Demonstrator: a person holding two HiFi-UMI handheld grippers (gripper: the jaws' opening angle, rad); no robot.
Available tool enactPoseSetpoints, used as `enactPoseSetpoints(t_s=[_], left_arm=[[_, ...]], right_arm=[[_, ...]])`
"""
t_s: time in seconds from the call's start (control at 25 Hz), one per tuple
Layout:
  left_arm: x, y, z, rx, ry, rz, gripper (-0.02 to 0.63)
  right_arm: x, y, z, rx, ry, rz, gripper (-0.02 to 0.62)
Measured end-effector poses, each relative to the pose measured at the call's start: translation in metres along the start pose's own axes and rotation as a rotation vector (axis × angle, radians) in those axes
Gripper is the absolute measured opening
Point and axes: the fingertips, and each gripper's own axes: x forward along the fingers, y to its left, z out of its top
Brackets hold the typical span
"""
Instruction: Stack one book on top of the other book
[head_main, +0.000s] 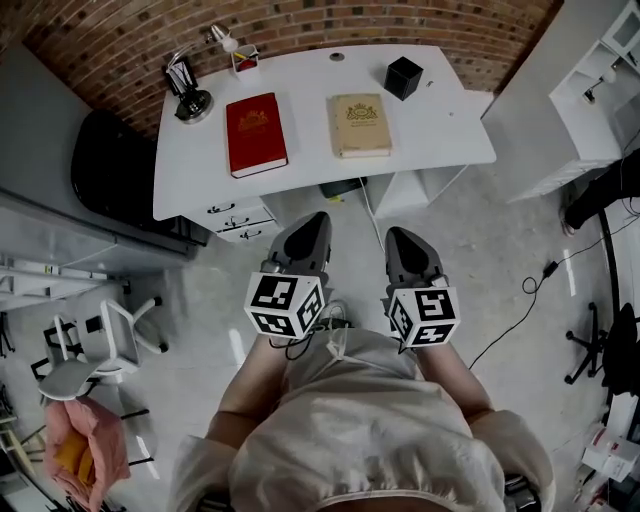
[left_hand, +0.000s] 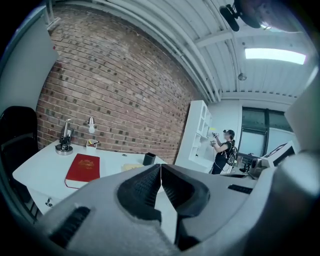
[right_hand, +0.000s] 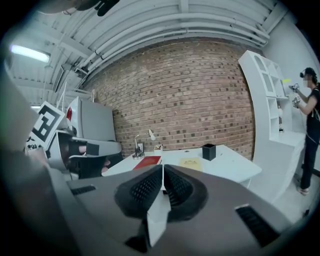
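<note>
Against the brick wall (head_main: 300, 25) the white bench (head_main: 440, 140) carries a red book (head_main: 256, 133) and, apart to its right, a tan book (head_main: 359, 124), both flat; short of the bench, left gripper (head_main: 316, 222) and right gripper (head_main: 400, 238) are each closed tight, empty

Both grippers are held out ahead of your torso, side by side, short of the desk (head_main: 310, 110) and well apart from its near edge.

Your left gripper (head_main: 318, 222) points toward the desk, tipped slightly downward. Its jaws are pressed together with nothing between them.

Your right gripper (head_main: 398, 236) lies parallel, just beside the left. Its jaws are likewise closed and empty.

Your left forearm (head_main: 243, 392) and right forearm (head_main: 462, 378) run back from the grippers, away from the desk, elbows spread outward.
</note>
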Motion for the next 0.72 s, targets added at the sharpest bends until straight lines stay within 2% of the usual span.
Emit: enactPoseSetpoints(t_s=[0.16,0.44,0.72], left_arm=[[0.004,0.032,0.010,-0.013,-0.002,0.011,0.020],[0.007,0.072,0.001,-0.060,0.014,0.054,0.020],[0.036,0.099,0.004,-0.076,0.019,0.102,0.020]], right_arm=[[0.030,0.014,0.008,-0.007,0.011,0.008,0.029],[0.071,0.025,0.003,-0.019,0.064,0.041,0.029],[0.115,0.011,0.008,-0.014,0.078,0.073,0.029]])
